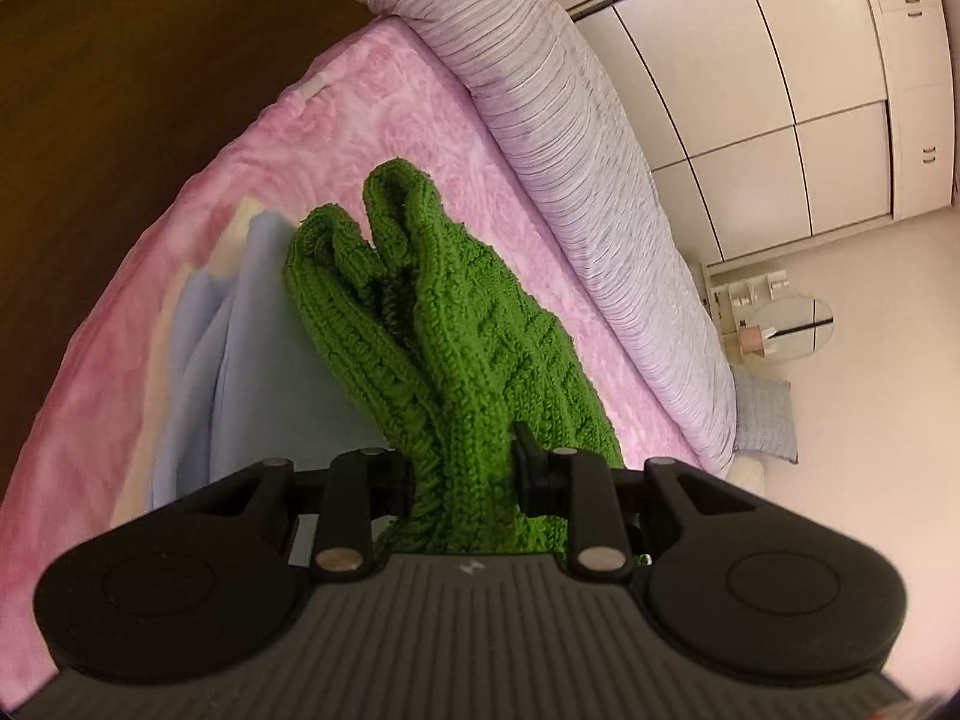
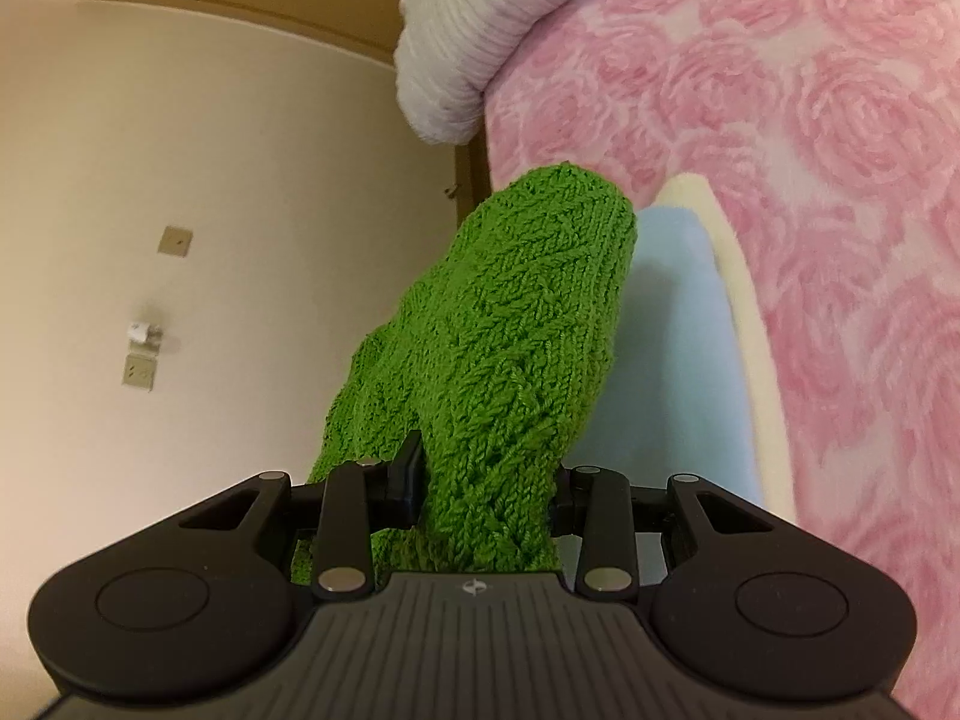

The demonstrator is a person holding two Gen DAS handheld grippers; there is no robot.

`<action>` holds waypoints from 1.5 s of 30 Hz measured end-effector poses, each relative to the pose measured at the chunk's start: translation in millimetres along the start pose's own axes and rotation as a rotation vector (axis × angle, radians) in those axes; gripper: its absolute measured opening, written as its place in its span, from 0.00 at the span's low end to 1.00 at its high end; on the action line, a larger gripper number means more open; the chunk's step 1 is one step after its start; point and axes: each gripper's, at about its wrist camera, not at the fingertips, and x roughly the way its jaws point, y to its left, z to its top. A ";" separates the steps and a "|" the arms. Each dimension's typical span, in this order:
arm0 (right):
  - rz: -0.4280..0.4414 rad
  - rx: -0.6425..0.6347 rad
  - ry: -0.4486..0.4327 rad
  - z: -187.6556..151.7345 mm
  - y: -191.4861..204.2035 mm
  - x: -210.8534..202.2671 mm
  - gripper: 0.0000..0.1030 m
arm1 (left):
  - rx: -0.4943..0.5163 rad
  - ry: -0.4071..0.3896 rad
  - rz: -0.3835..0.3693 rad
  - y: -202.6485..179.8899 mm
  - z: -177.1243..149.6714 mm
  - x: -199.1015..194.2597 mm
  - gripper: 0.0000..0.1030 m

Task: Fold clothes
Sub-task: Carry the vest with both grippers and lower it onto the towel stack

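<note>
A green cable-knit garment (image 1: pixel 456 324) hangs bunched from my left gripper (image 1: pixel 462 474), which is shut on it above the pink rose-patterned bed (image 1: pixel 372 114). My right gripper (image 2: pixel 486 492) is also shut on the green knit (image 2: pixel 516 324), which drapes forward from its jaws. Both grippers hold it in the air above the bed. A light blue cloth (image 1: pixel 240 336) lies on the bed beneath, over a cream one (image 2: pixel 750 300); the blue cloth also shows in the right wrist view (image 2: pixel 666 360). The fingertips are mostly hidden by the knit.
A rolled grey striped quilt (image 1: pixel 570 144) lies along the bed's far side, also in the right wrist view (image 2: pixel 474 18). White wardrobe doors (image 1: pixel 780 90), a small vanity with oval mirror (image 1: pixel 786 324) and a beige wall (image 2: pixel 210 210) surround the bed.
</note>
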 end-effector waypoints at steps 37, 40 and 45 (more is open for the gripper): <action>-0.410 -0.681 0.114 -73.3 57.8 45.8 0.25 | 0.356 0.014 0.347 3.2 -62.4 -13.5 0.16; -0.427 -0.767 0.143 -92.6 51.6 50.3 0.25 | 0.339 0.008 0.348 18.4 -73.7 -22.8 0.14; -0.460 -0.912 0.132 -114.1 40.7 58.4 0.25 | 0.378 -0.017 0.371 20.9 -81.7 -20.2 0.14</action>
